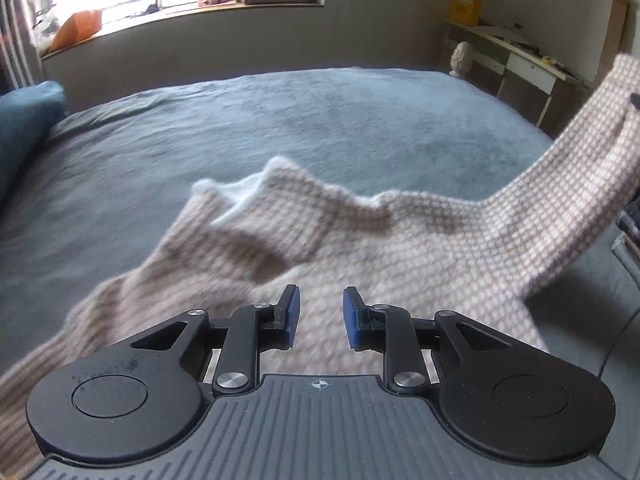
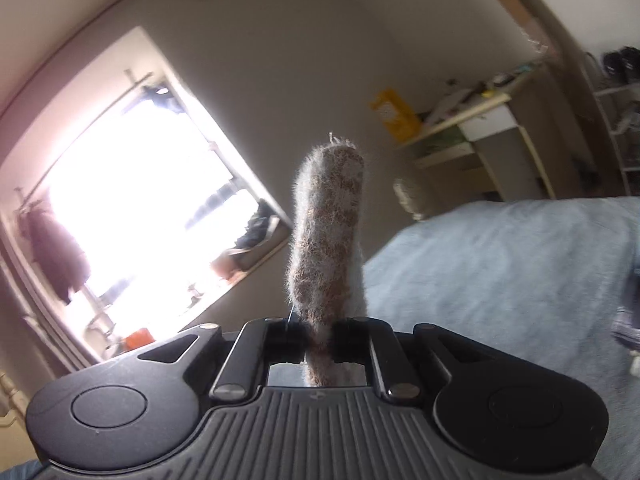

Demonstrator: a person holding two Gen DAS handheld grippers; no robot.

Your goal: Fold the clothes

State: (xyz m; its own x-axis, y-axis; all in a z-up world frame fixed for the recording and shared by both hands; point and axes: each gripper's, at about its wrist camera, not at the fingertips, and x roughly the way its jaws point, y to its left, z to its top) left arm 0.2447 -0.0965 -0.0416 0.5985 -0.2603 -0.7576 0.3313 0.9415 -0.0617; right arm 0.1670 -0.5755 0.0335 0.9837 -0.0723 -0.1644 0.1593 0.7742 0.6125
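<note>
On the bed (image 1: 280,120), the sweater (image 1: 400,248) lies unfolded; right gripper (image 2: 318,336) clamps its sleeve at two o'clock, left gripper (image 1: 320,314) released.

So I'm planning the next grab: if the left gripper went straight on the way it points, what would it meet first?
Most likely the knit sweater. The left gripper is open, and the sweater's body lies straight ahead on the blue blanket. The picture is blurred, so depth is uncertain.
</note>
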